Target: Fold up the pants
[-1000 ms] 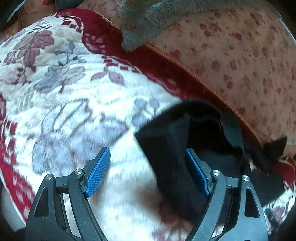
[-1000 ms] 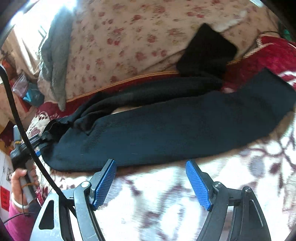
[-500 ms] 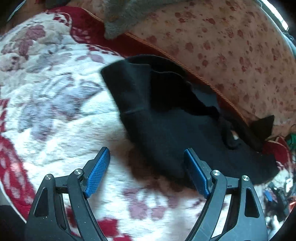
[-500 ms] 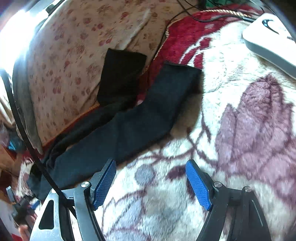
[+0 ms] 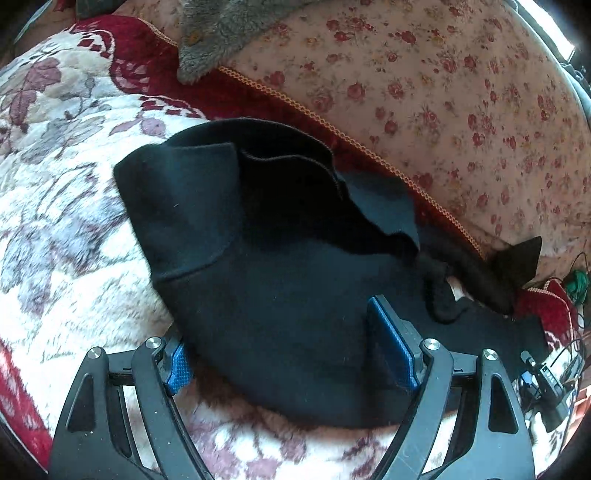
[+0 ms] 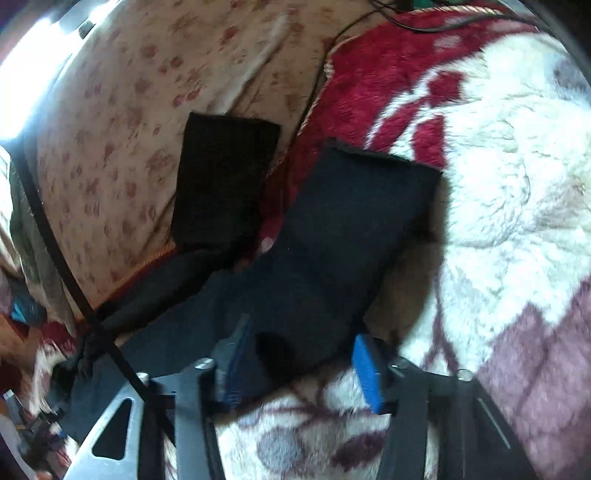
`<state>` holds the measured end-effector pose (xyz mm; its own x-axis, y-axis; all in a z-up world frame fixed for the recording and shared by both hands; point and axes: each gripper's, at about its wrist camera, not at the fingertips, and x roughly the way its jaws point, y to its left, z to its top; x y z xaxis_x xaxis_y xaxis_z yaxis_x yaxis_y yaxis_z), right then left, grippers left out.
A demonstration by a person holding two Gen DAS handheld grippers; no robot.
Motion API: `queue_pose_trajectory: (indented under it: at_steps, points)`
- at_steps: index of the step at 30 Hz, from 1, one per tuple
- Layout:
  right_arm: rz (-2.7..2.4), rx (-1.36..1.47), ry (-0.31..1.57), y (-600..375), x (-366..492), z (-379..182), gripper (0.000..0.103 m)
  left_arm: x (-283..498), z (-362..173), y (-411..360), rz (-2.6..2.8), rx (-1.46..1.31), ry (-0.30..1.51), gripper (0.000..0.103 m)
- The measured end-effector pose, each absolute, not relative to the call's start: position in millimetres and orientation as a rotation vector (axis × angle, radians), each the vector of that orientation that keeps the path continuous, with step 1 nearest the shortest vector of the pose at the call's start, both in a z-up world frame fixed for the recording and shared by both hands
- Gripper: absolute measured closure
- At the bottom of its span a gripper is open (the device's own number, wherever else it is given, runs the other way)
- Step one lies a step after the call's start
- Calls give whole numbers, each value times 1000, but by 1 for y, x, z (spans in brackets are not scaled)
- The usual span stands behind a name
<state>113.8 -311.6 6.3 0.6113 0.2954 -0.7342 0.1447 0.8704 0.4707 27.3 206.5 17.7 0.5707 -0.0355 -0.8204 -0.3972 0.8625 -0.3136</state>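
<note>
Now spread wide, left hand-held gripper point(image 5: 291, 354) straddling the waist end of the black pants point(image 5: 280, 288), left pad tucked under the cloth edge, right pad resting on top. Likewise parted, right hand-held gripper point(image 6: 299, 363) around the edge of one leg point(image 6: 332, 243) near its cuff. Pants lying flat on the flowered blanket point(image 5: 55, 206), far leg end riding up the rose-print cushion point(image 6: 122, 122). Grey fleece point(image 5: 225, 26) draped over that cushion.

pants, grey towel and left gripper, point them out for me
pants point(image 5: 280, 295), left wrist view, on the broad waist panel
grey towel point(image 5: 225, 29), left wrist view, on its hanging end
left gripper point(image 5: 284, 354), left wrist view, midway between fingertips
</note>
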Motion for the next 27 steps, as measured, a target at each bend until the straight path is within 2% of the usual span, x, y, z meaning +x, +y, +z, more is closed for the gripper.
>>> queue_pose_trajectory:
  at_steps: [2,3,4,5,6,9,16,24,26,27]
  points:
    - [105,548,920,-314,117,3,72,31,17,207,213,-496,947,22]
    - [109,559,916,-316,117,2,78,32,17,207,208,-498,934,28]
    - [117,574,908,-318,116,2,84,31,17,209,217,-498,923,51]
    - [123,587,896,-319,115,2,86,31,16,211,213,-503,918,83]
    - [130,596,876,-321,113,4,89,32,15,214,214,-500,925,90]
    - [139,578,839,-320,105,12,94,30,14,224,194,-524,932,93]
    - [174,541,833,-314,91,26,97,16,28,227,174,-518,912,94]
    - [159,556,870,-321,80,26,97,11,33,221,163,-511,919,95]
    - [116,600,894,-327,82,21,86,11,31,221,164,-518,928,95]
    - [103,614,899,-329,78,21,71,11,31,221,166,-519,930,95]
